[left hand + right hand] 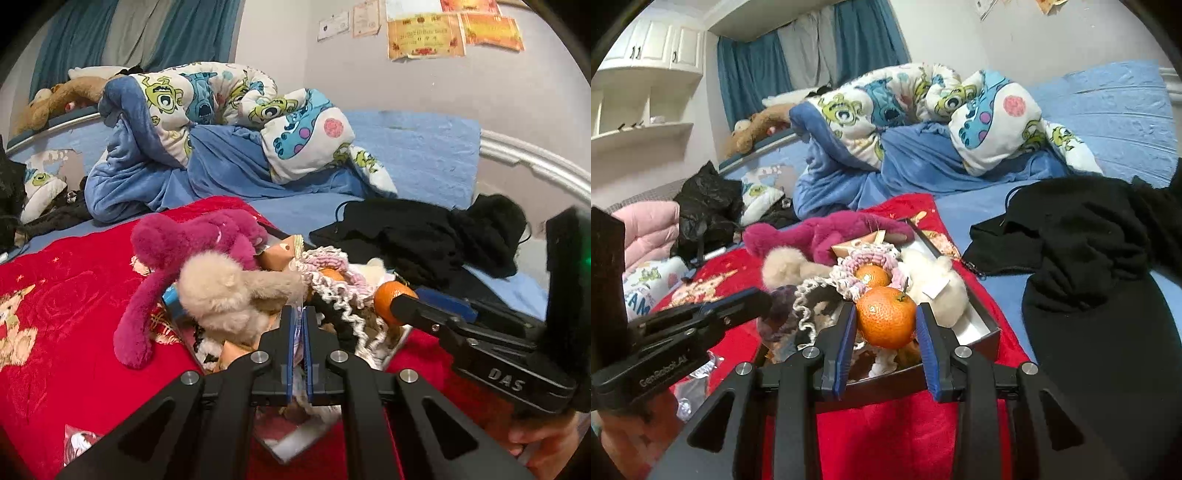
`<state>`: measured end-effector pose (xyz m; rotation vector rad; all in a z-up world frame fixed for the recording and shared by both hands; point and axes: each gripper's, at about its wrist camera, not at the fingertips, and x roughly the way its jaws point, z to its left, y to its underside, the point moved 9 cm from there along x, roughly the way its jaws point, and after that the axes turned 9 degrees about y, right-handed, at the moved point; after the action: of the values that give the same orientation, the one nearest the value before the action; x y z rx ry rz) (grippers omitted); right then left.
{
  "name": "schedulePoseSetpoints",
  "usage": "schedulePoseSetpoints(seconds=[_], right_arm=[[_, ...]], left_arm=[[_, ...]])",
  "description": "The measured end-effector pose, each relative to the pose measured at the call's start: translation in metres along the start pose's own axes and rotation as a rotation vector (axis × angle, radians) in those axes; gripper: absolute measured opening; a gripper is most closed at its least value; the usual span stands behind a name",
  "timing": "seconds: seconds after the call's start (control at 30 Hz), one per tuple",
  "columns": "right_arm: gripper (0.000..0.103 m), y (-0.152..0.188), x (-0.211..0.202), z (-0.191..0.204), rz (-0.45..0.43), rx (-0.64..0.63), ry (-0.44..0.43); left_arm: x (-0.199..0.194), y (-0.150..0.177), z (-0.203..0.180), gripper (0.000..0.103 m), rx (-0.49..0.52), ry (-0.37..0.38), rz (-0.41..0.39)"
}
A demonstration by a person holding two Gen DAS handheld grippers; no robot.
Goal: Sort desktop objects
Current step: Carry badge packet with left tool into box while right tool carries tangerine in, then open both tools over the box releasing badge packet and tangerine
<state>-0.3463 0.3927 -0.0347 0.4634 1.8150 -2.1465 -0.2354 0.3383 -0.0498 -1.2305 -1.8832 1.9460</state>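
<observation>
Tangerine [886, 317], bright orange with a short green stem, is seen between the two blue-padded fingers of the right gripper [886, 325]. The fingers are set apart around the fruit, one at each side; whether the pads press on it cannot be told. The fruit sits above the near corner of a shallow box [982, 328] crowded with soft things, which lies on a red blanket [894, 424] spread over a bed. A second tangerine [872, 276] is nested in a pink and white crocheted piece [871, 258] just behind the first.

From the left wrist view, the left gripper [300, 325] is seen with its fingers drawn nearly together, a thin pale scrap between the pads; what it is cannot be told. A beige plush toy [229, 295] lies just ahead and to the left of it, and a magenta plush toy [192, 240] is draped behind that one. The right gripper enters at the right of this view, its tip against the tangerine [388, 299]. Black clothing [1089, 236] is heaped on the blue sheet to the right of the box.
</observation>
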Motion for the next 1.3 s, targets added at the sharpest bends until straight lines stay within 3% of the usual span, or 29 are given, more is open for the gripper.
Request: schedulePoseSetpoints(seconds=[0.5,0.83,1.1,1.13,1.2,1.23,1.3], right_arm=[[0.032,-0.003,0.068,0.021,0.069,-0.047,-0.060],[0.032,-0.001,0.059,0.029,0.013,-0.122,0.010],[0.034,-0.002,0.056,0.028,-0.007,-0.114,-0.001],[0.035,-0.003,0.055,0.028,-0.010,-0.115,0.003],[0.046,-0.002,0.053,0.028,-0.019,-0.115,0.014],[0.052,-0.003,0.052,0.027,-0.027,-0.115,0.019],[0.059,-0.005,0.047,0.023,-0.050,-0.099,0.036]], left_arm=[[0.044,0.013,0.025,0.005,-0.054,0.007,-0.007],[0.032,0.014,0.028,0.005,-0.072,0.004,-0.064],[0.029,0.013,0.023,0.005,-0.041,-0.009,-0.074],[0.028,0.012,0.021,0.005,-0.038,-0.009,-0.077],[0.027,0.012,0.021,0.005,-0.031,-0.017,-0.083],[0.025,0.011,0.022,0.008,-0.033,-0.026,-0.089],[0.020,0.011,0.027,0.028,-0.050,-0.055,-0.107]])
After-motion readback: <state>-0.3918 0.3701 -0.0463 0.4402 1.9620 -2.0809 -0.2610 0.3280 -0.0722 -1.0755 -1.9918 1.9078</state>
